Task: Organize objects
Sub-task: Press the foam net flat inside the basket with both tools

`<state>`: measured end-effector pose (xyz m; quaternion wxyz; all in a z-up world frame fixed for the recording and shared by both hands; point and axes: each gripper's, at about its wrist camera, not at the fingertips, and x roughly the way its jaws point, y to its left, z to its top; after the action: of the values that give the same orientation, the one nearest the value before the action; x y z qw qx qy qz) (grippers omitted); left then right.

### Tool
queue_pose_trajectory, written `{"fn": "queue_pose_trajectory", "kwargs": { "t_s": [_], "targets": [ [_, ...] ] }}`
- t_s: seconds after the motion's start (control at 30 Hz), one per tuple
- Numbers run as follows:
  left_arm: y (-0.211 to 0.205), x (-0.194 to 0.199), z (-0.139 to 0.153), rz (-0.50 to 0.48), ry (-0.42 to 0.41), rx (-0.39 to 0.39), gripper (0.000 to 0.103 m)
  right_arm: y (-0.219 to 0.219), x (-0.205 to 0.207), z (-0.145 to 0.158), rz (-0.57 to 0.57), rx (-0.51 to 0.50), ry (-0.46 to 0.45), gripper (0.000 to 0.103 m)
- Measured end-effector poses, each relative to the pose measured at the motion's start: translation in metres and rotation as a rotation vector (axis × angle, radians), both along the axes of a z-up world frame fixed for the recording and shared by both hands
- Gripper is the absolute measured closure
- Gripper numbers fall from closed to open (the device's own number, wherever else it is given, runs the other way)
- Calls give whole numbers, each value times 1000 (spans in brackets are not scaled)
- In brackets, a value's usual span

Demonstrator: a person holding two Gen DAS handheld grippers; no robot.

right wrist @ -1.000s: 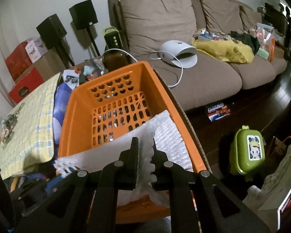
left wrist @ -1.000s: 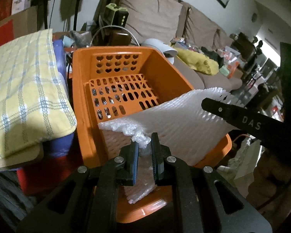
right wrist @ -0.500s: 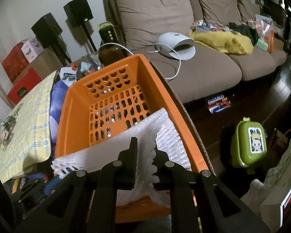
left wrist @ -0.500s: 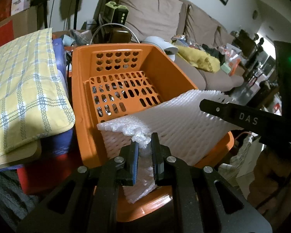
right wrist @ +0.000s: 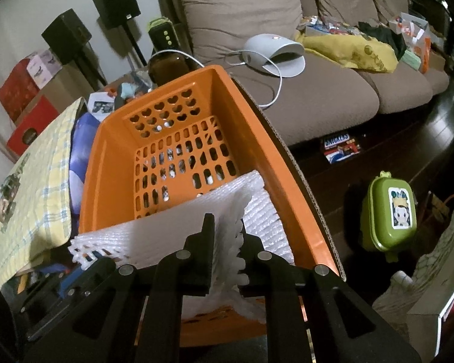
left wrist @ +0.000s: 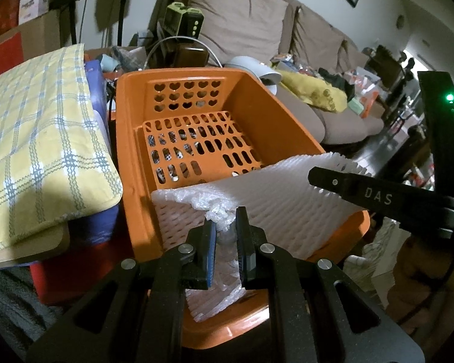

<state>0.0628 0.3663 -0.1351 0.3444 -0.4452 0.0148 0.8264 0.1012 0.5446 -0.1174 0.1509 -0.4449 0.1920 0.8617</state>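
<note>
Left wrist view. We see the left gripper (left wrist: 226, 236) with its jaws drawn narrow on a crumpled wad of bubble wrap (left wrist: 218, 211), which sits between the pads at the near edge of the white foam netting sheet (left wrist: 275, 208). The sheet lies across the near end of the orange basket (left wrist: 178, 90), its lower part hanging inside the near wall. Its long axis runs from the near left corner up and out to the right, over the basket's right rim. There the right gripper (left wrist: 320, 178) comes in from the right and its finger lies on the sheet's scalloped far edge. Compared with a second earlier, we note almost no change: same grip, same sheet position, only a slight shift of framing.

Right wrist view. The right gripper (right wrist: 227, 233) has its jaws narrow on the sheet's scalloped edge (right wrist: 233, 236), which stands upright between them. The sheet stretches left from the jaws to the basket's left rim. Against the earlier frame, the basket sits a little lower and the view is tilted slightly; the grip is unchanged. A yellow checked cloth (right wrist: 36, 187) lies left of the basket.
</note>
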Motion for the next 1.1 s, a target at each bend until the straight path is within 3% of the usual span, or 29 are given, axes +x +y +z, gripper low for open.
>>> {"fn": "queue_pose_trajectory", "kwargs": {
  "t_s": [1.1],
  "targets": [
    [-3,-2,-4,6,7,-21,92,5,-11,-30,10,-108,-141,91]
  ]
}}
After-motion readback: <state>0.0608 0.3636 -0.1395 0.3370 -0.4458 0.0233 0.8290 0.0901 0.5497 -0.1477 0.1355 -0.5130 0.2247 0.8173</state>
